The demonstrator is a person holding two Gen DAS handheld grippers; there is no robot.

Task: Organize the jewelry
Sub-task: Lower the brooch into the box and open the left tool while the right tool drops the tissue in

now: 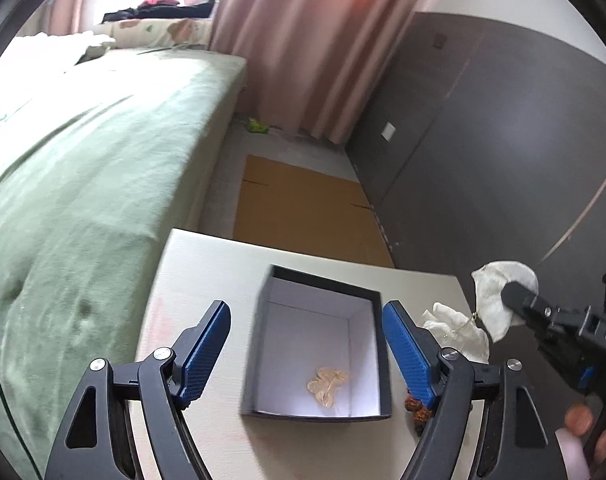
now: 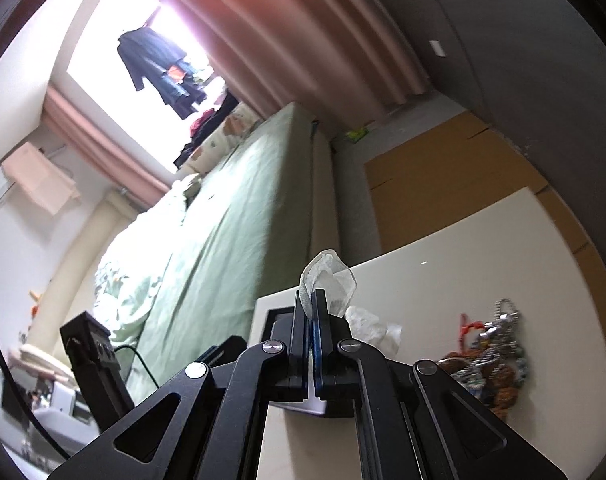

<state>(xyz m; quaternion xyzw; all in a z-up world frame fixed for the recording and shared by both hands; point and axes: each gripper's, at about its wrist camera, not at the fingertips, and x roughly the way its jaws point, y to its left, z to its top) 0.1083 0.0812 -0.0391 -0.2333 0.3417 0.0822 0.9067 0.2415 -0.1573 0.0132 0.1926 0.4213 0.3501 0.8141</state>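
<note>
A dark open box (image 1: 377, 320) with a white inside sits on the white table (image 1: 207, 272) and holds a small gold piece (image 1: 328, 386). My left gripper (image 1: 307, 306) is open, its blue fingers (image 1: 207, 352) standing either side of the box, not pressing it. At the right, my right gripper (image 1: 511, 292) is shut on a white gauze pouch (image 1: 499, 296), lifted above the table. The right wrist view shows the same pouch (image 2: 327, 276) pinched at the tips of the right gripper (image 2: 313, 294). A second white pouch (image 1: 455, 332) lies beside the box.
A heap of beaded and chain jewelry (image 2: 491, 356) lies on the table's right part; brown beads (image 1: 417, 408) peek out by my left gripper's right finger. A green bed (image 1: 83, 180) runs along the left. Flat cardboard (image 1: 303, 208) lies on the floor beyond the table.
</note>
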